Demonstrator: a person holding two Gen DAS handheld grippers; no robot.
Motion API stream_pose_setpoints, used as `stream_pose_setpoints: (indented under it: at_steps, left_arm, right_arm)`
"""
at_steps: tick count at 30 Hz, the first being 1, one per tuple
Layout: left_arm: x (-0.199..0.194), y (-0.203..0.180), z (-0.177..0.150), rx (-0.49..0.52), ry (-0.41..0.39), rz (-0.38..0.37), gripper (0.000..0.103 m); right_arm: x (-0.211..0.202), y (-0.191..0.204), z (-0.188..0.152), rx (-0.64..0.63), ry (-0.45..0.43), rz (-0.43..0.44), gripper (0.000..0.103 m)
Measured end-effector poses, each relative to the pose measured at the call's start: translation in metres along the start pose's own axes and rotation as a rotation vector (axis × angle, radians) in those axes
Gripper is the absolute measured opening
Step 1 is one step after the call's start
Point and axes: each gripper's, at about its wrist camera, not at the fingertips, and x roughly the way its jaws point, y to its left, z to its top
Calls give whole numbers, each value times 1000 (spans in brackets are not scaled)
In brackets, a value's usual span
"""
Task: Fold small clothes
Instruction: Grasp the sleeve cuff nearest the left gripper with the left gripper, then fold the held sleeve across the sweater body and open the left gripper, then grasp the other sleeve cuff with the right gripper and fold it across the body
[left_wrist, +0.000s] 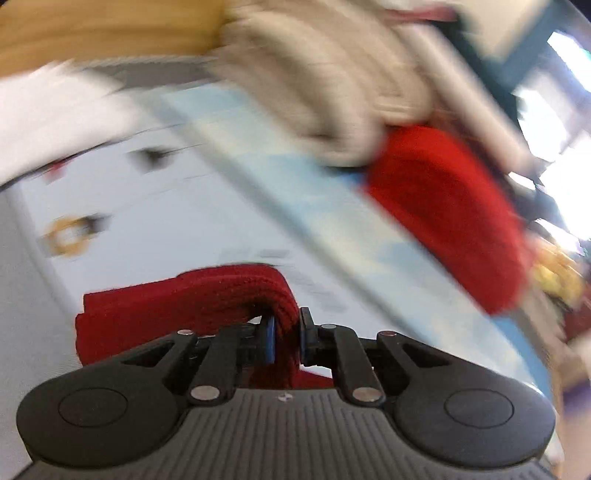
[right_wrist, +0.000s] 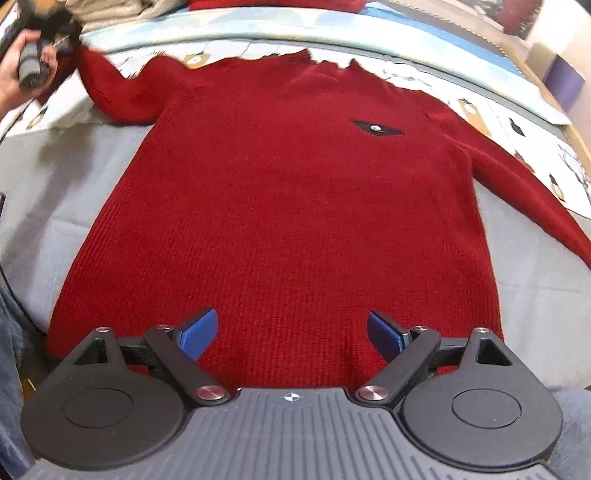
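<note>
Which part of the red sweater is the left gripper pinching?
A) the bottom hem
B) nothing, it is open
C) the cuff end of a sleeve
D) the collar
C: the left gripper has its blue pads closed on a thick fold of red knit, and the right wrist view shows the red sweater with that sleeve's end lifted up into the gripper at far left, while the right gripper hangs open over the hem.

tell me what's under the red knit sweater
The red knit sweater lies flat on a grey cloth and a printed pale blue sheet. Anything beneath its body is covered.
</note>
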Motion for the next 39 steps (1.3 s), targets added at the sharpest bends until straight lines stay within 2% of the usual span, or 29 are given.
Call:
stream_pose_setpoints:
  at_steps: [3, 6, 8, 10, 12, 13, 14, 15, 17, 19, 20, 23, 26, 28, 30, 32, 34, 35, 36, 39]
  left_arm:
    - [-18, -91, -36, 161, 22, -150, 12]
    - [-20, -174, -99, 327, 88, -256, 12]
    - [-9, -217, -149, 433, 147, -270, 13]
    - [8, -255, -215, 602, 197, -272, 14]
    - [28, -274, -272, 765, 285, -241, 33]
    - [39, -279, -297, 830, 343, -183, 57]
    - [42, -278, -313, 864, 366, -150, 64]
    - [38, -274, -322, 871, 364, -161, 67]
    - [27, -263, -324, 864, 367, -210, 85]
    - [10, -245, -307, 818, 334, -252, 87]
    - [2, -235, -299, 807, 308, -244, 91]
    - [-16, -194, -271, 796, 197, -111, 93]
    - [-23, -155, -252, 877, 139, 61, 93]
    - [-19, -132, -242, 920, 130, 145, 93]
    - [-9, -112, -233, 906, 176, 174, 93]
    - [-2, -96, -225, 857, 228, 148, 93]
    - [3, -90, -221, 809, 263, 59, 93]
    - [2, -88, -221, 803, 268, 17, 93]
    - [5, -90, -224, 813, 273, -18, 93]
    - [19, -99, -235, 887, 270, -28, 93]
  right_arm:
    - [-5, -19, -3, 42, -32, 3, 89]
    - [-10, -42, -7, 88, -62, -21, 89]
    - [-9, -62, -11, 136, -66, -49, 89]
    - [-9, -78, -15, 178, -65, -69, 89]
    - [-8, -94, -18, 213, -66, -88, 89]
    - [-8, -101, -20, 224, -69, -94, 89]
    - [-8, -108, -21, 236, -77, -101, 89]
    - [-8, -114, -22, 244, -82, -109, 89]
    - [-4, -125, -23, 257, -87, -122, 89]
    - [2, -134, -21, 276, -90, -135, 89]
    - [5, -137, -18, 289, -96, -137, 89]
    - [9, -147, -1, 312, -161, -100, 89]
    - [18, -152, 43, 284, -263, -45, 89]
    - [35, -151, 85, 267, -308, 1, 89]
    - [58, -145, 130, 258, -316, 57, 89]
    - [85, -136, 177, 278, -314, 79, 89]
    - [114, -122, 215, 277, -290, 96, 89]
    - [131, -113, 235, 278, -267, 78, 89]
    - [144, -110, 248, 284, -248, 54, 89]
    - [185, -86, 281, 297, -194, -3, 89]
